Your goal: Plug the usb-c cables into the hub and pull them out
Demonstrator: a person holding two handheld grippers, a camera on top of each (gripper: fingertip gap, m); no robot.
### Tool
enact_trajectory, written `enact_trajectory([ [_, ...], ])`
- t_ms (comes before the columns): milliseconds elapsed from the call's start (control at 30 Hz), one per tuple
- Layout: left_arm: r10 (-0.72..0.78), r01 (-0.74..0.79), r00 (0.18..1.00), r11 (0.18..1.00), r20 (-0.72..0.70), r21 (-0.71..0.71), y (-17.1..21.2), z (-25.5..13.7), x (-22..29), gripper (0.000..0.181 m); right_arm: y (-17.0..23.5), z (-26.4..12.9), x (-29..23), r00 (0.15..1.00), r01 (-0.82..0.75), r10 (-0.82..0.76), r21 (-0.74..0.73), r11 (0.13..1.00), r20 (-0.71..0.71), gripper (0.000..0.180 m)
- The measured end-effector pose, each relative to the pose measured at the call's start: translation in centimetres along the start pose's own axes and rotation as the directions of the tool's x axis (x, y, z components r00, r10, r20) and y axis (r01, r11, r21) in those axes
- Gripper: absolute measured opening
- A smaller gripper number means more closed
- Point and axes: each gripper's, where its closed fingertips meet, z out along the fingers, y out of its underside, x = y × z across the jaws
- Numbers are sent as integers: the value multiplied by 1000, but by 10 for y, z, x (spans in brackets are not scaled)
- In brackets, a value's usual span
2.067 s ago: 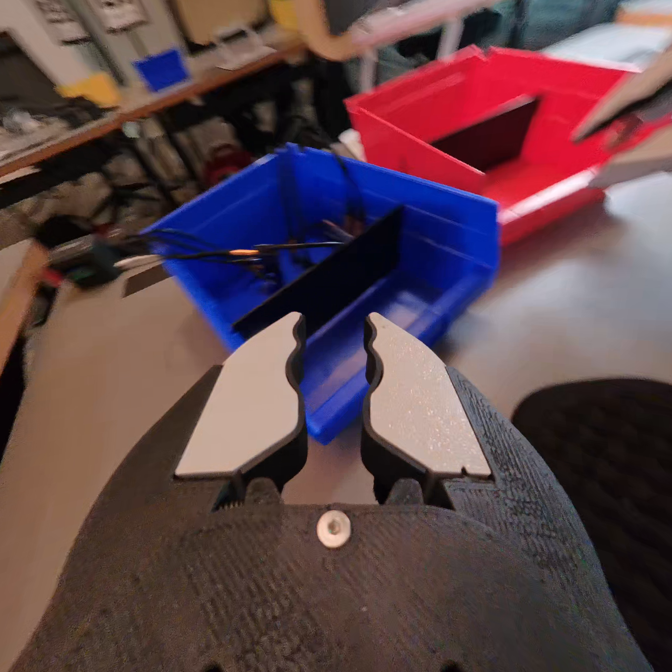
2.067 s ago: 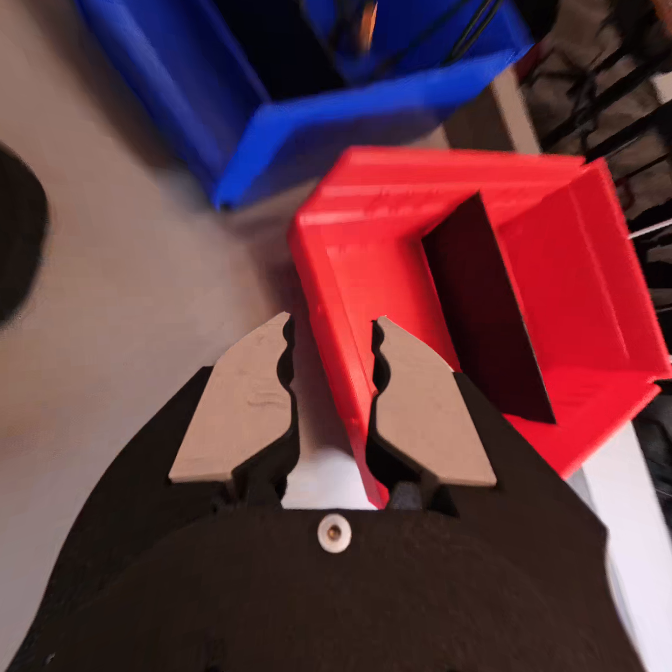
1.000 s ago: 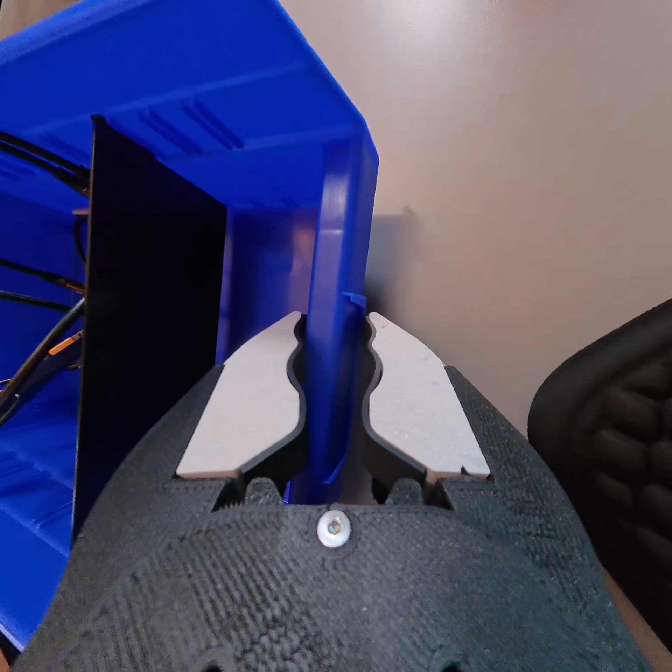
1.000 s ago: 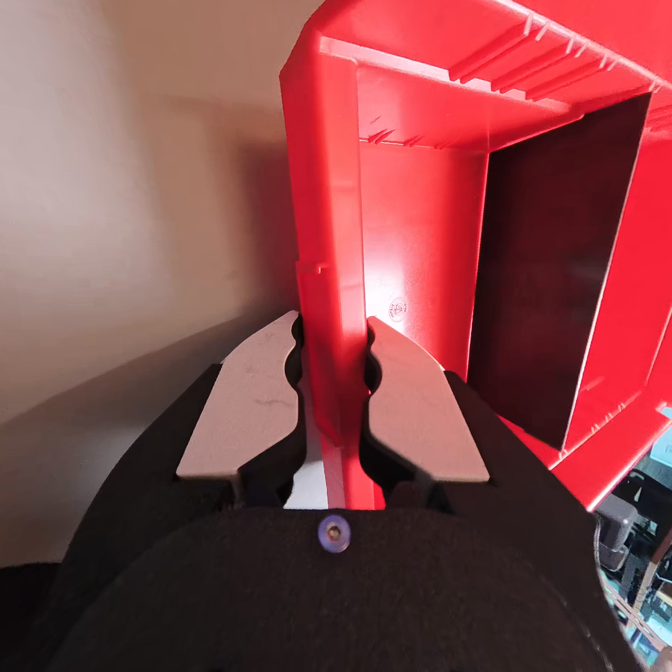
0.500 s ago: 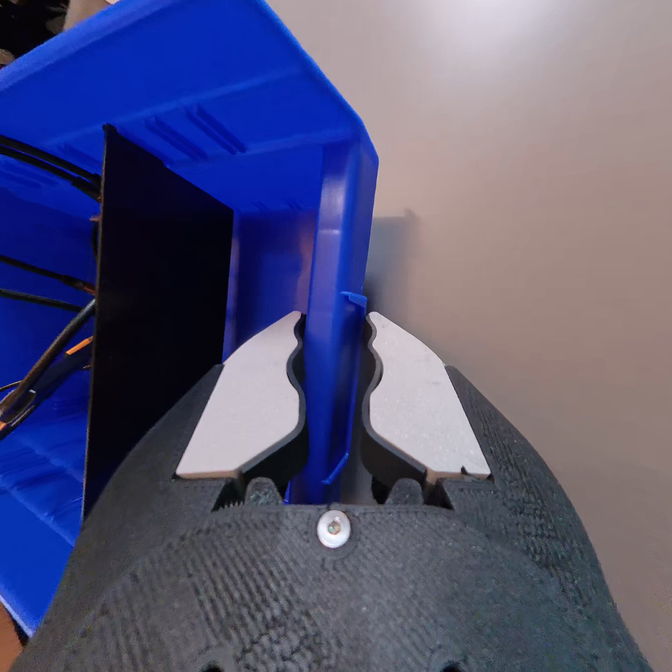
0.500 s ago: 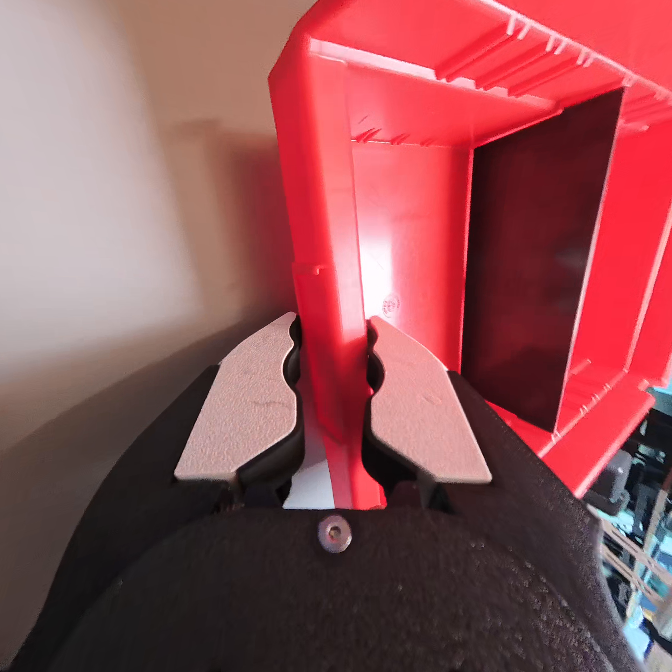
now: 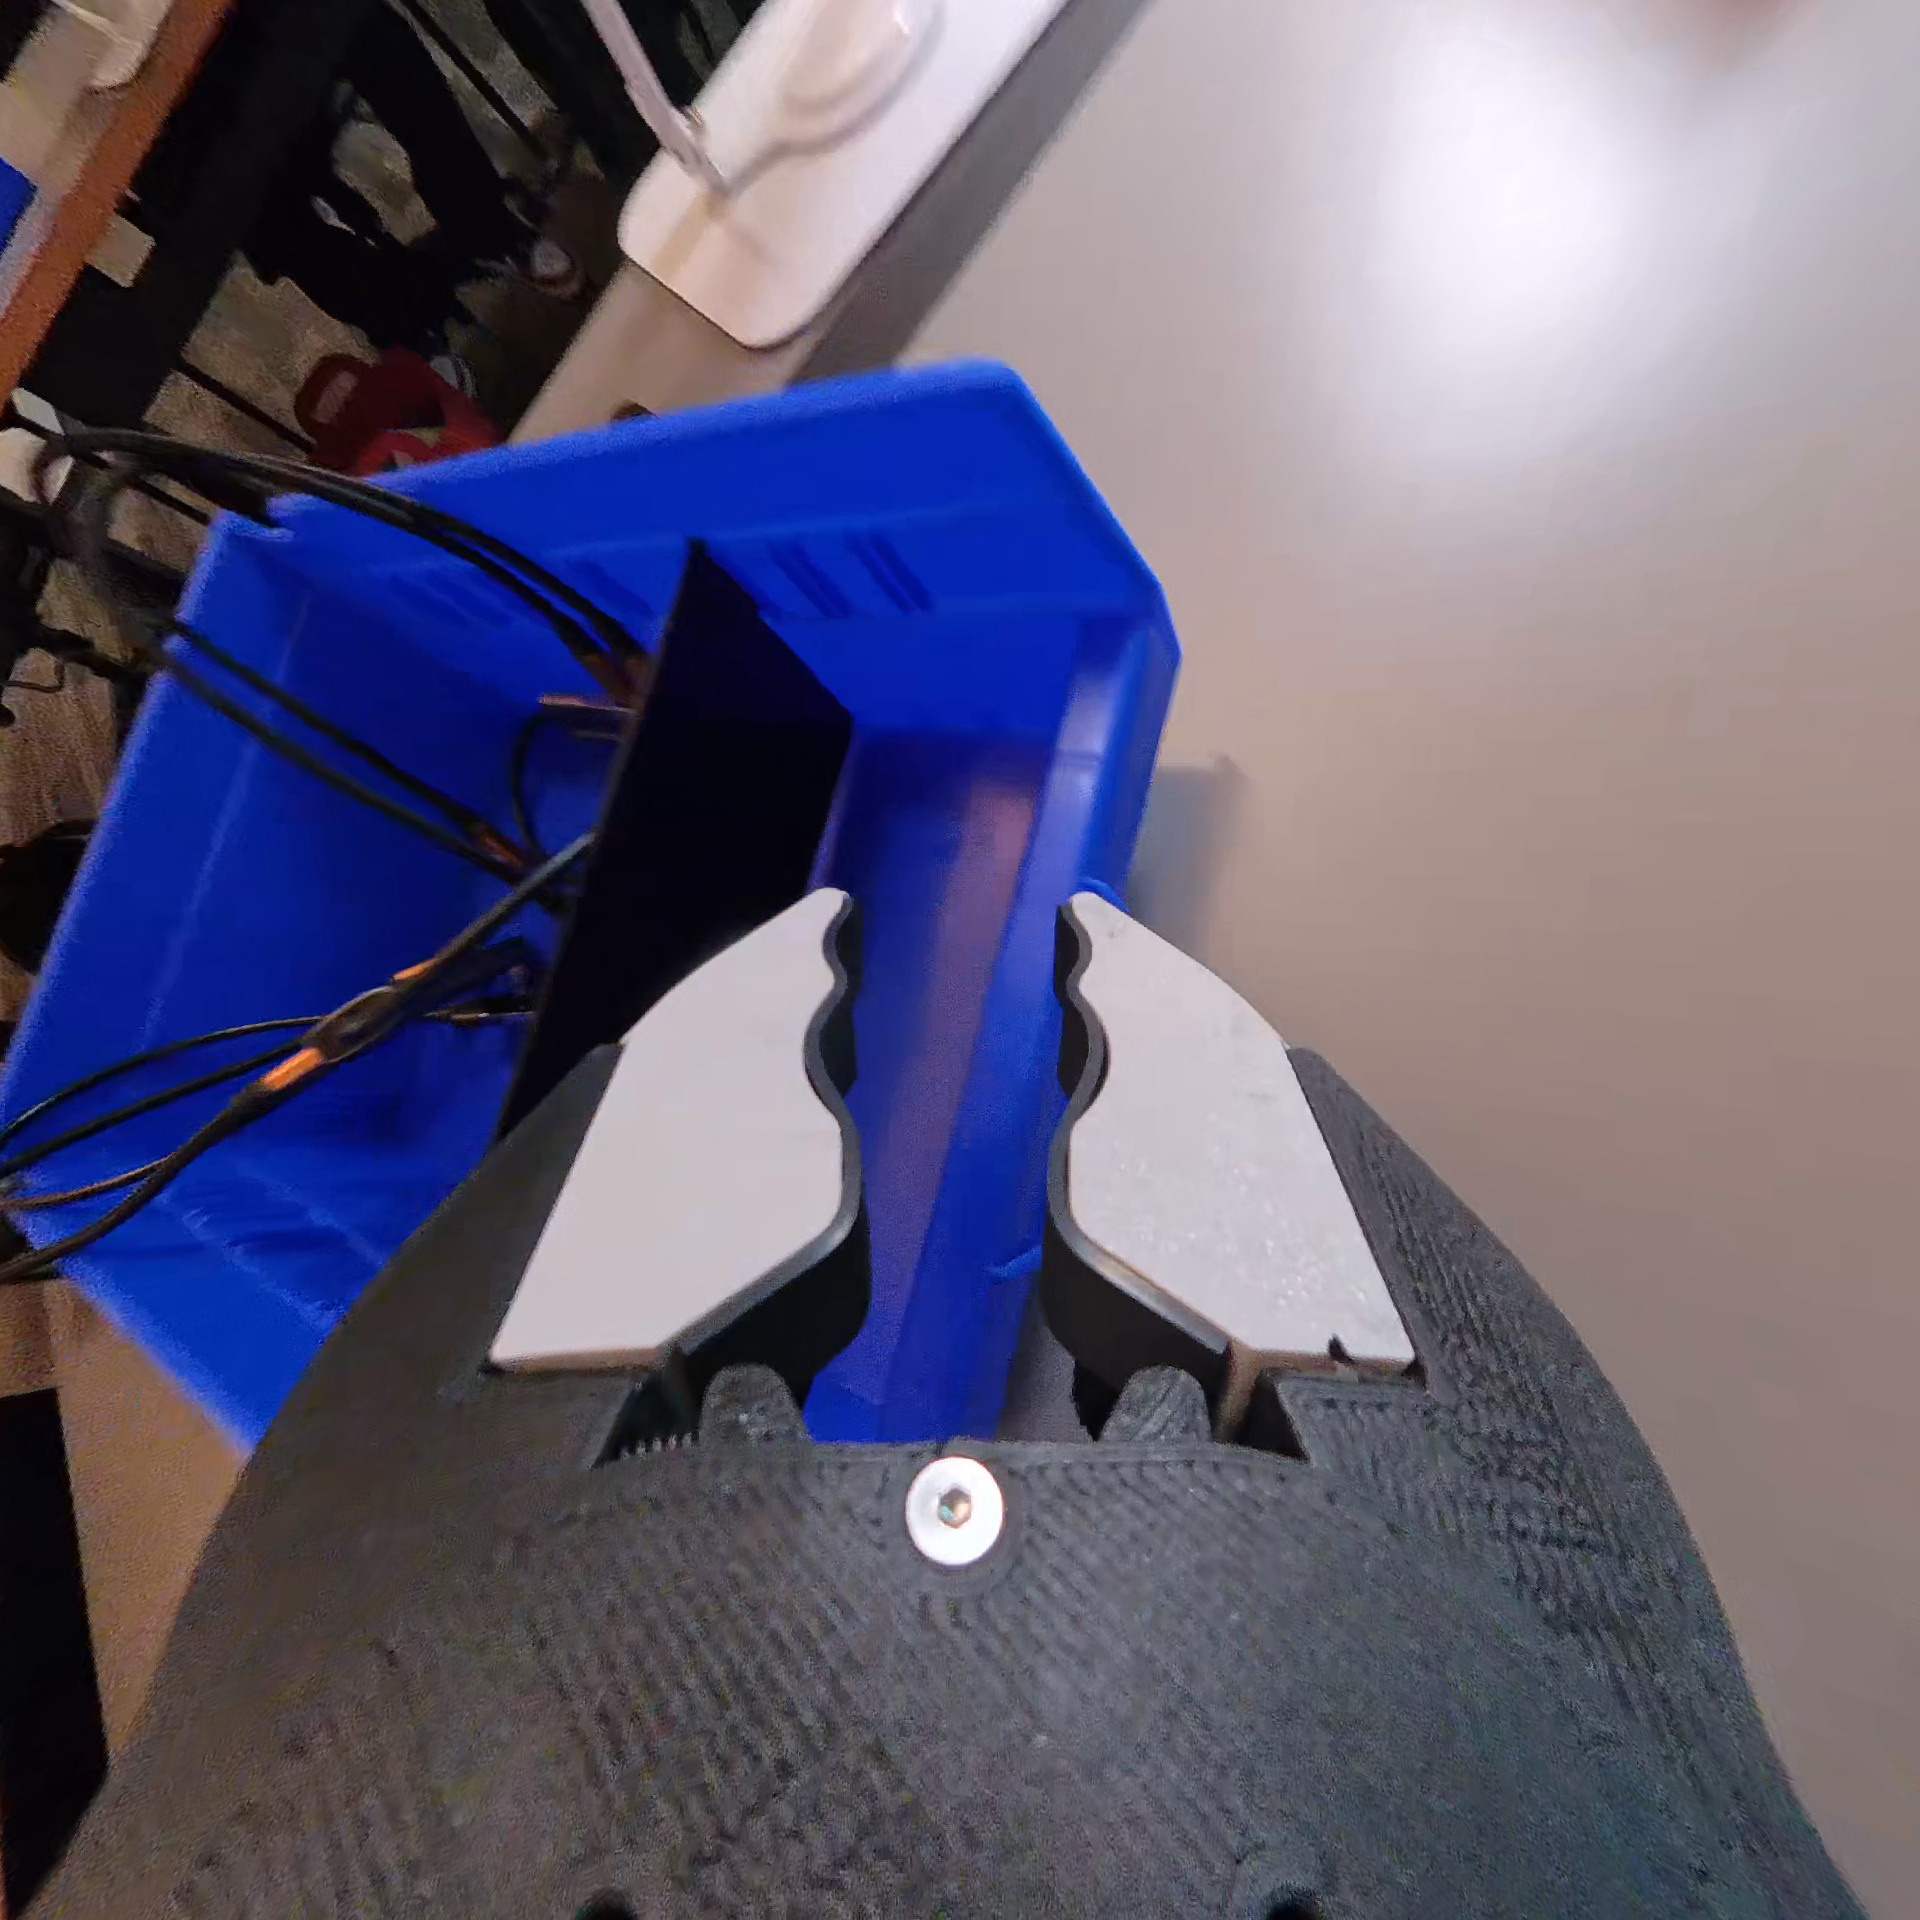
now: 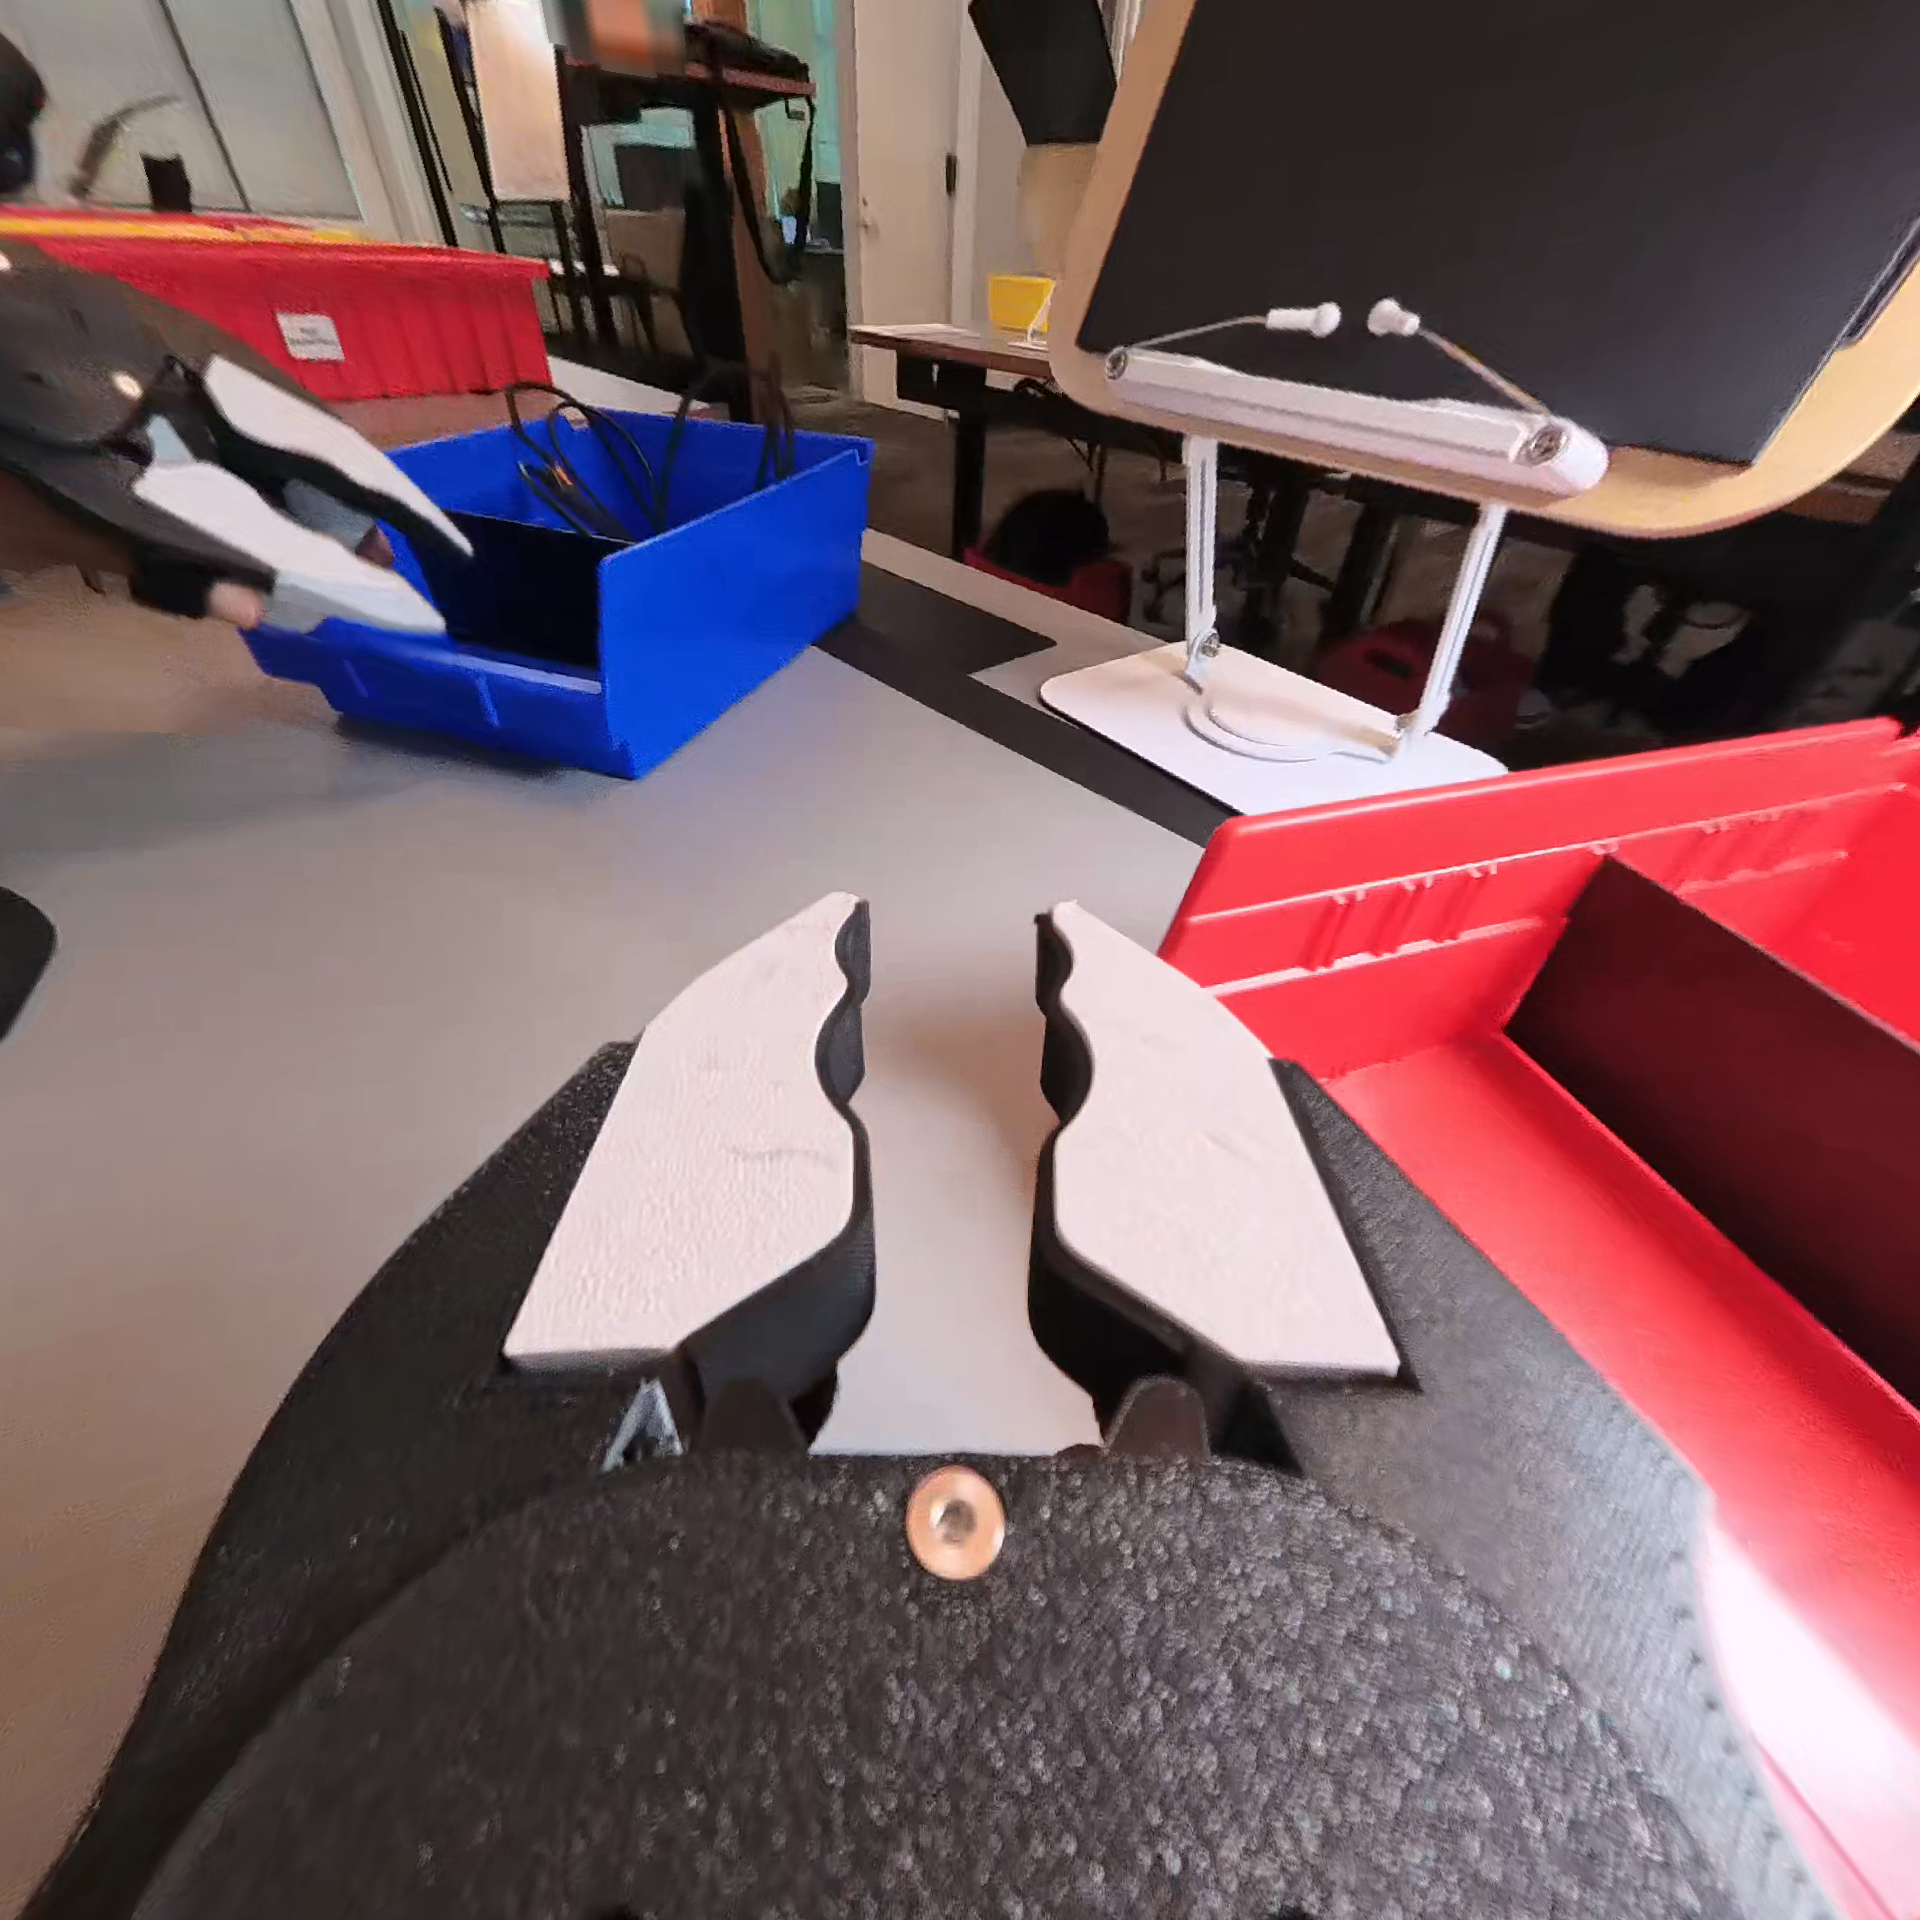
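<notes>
Jaws of the right gripper [image 8: 951, 961] have let go of the red bin [image 8: 1455, 1195], now at 3 o'clock, and gape over bare table [image 8: 520, 935]. The left gripper [image 7: 954, 940] still straddles the blue bin's [image 7: 1101, 748] wall, jaws parted; cables [image 7: 312, 727] lie inside at 9 o'clock.

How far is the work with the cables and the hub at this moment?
Done: nothing visible; no hub or plugged cable shows in either view. In hand: the left gripper straddles a wall of the blue bin, grip unclear; the black cables lie inside it. The right gripper is open and empty beside the red bin. Left: all plugging and pulling.
</notes>
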Motion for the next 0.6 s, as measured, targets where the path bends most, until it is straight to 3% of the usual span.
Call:
enact_trajectory([
  [133, -98, 94, 991, 995, 88, 43, -9, -23, -47, 33, 4, 0, -3, 1000, 9, -9, 16, 1000, 7, 29],
  [300, -140, 145, 977, 989, 160, -23, -11, -33, -110, 31, 5, -5, -2, 999, 36, -36, 31, 999, -16, 23],
  [367, -71, 90, 983, 990, 167, -108, -11, -29, -133, 30, 7, -5, -2, 998, 54, -53, 33, 998, -24, 18],
  [433, 93, -56, 984, 971, 153, -232, -6, -22, -150, 32, 8, -4, -5, 998, 63, -62, 27, 998, -18, 17],
  [500, 288, -223, 952, 885, 104, -409, 14, -12, -163, 35, 10, -4, -8, 998, 66, -66, 13, 998, -10, 17],
  [600, 377, -349, 925, 784, -54, -512, 42, 5, -158, 38, 11, -6, -7, 995, 101, -101, 7, 995, -27, 14],
])
